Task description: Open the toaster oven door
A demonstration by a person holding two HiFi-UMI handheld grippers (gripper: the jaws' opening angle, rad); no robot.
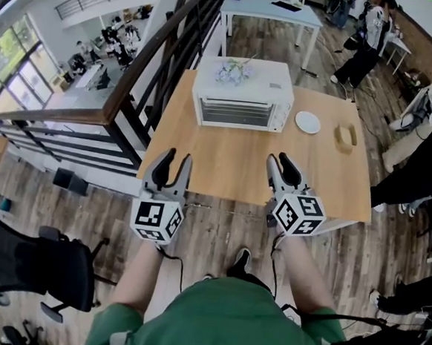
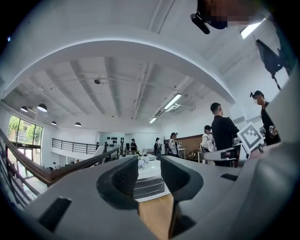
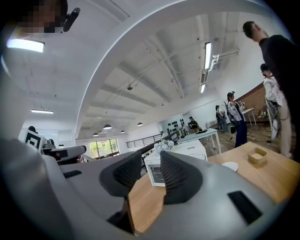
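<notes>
A white toaster oven point(image 1: 242, 96) stands at the far middle of the wooden table point(image 1: 231, 169), its glass door shut and a bunch of pale flowers point(image 1: 233, 73) lying on top. Both grippers hover over the table's near edge, well short of the oven. My left gripper point(image 1: 174, 159) is open with nothing between its fingers; in the left gripper view the oven point(image 2: 147, 180) shows through the gap of that gripper point(image 2: 149, 171). My right gripper point(image 1: 280, 162) also stands open and empty, and its view of that gripper point(image 3: 151, 166) has the oven point(image 3: 187, 149) straight ahead.
A white plate point(image 1: 307, 122) and a small wooden box point(image 1: 345, 136) lie right of the oven. A dark railing point(image 1: 158, 59) runs along the table's left side. A black office chair point(image 1: 37, 266) stands at the lower left. People stand to the right and behind.
</notes>
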